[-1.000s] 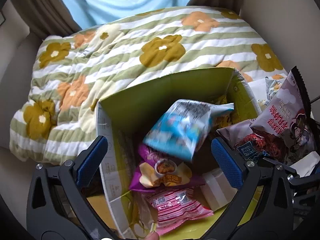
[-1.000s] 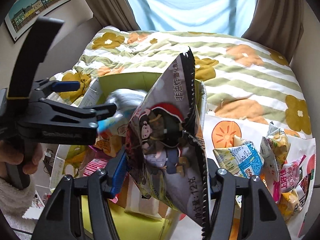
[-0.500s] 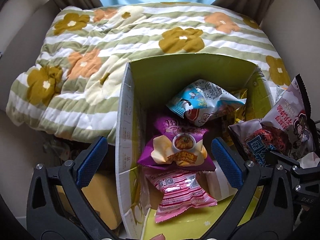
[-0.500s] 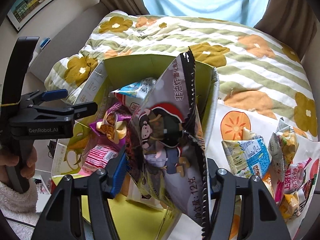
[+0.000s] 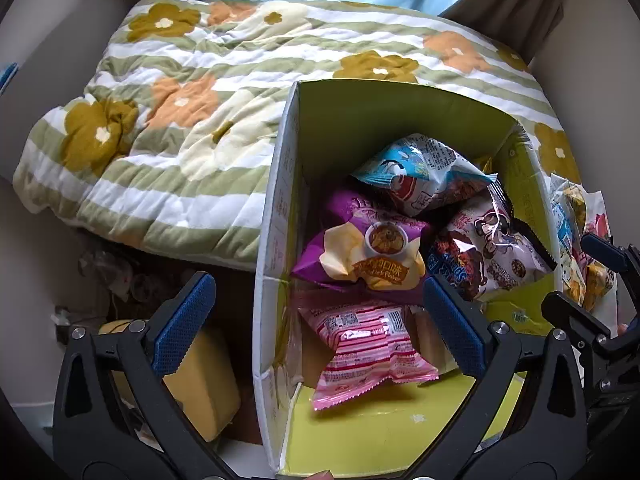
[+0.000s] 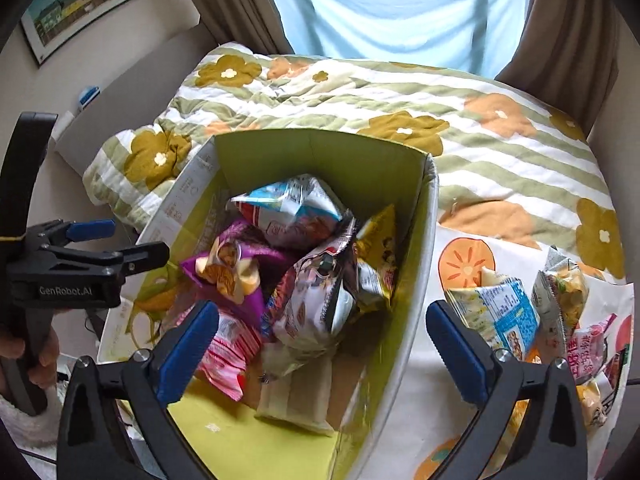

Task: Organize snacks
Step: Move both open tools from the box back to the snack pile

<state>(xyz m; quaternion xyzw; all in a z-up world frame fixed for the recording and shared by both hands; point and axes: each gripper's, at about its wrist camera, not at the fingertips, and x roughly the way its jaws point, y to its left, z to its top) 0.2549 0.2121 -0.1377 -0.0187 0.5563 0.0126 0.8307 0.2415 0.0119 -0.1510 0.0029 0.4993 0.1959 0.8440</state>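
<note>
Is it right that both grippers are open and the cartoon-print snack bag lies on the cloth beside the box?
Not quite. Both grippers, left and right, are open, but the cartoon-print snack bag lies inside the box, not on the cloth; the right wrist view shows it.

Bed covered by a green-and-white striped quilt with ochre and orange flowers (image 6: 500, 160). Near edge, left: open yellow-green cardboard box (image 6: 320, 152) resting on it. Right: white cloth printed with orange fruit (image 6: 460, 264), loose snack packets (image 6: 496, 316) scattered there.
</note>
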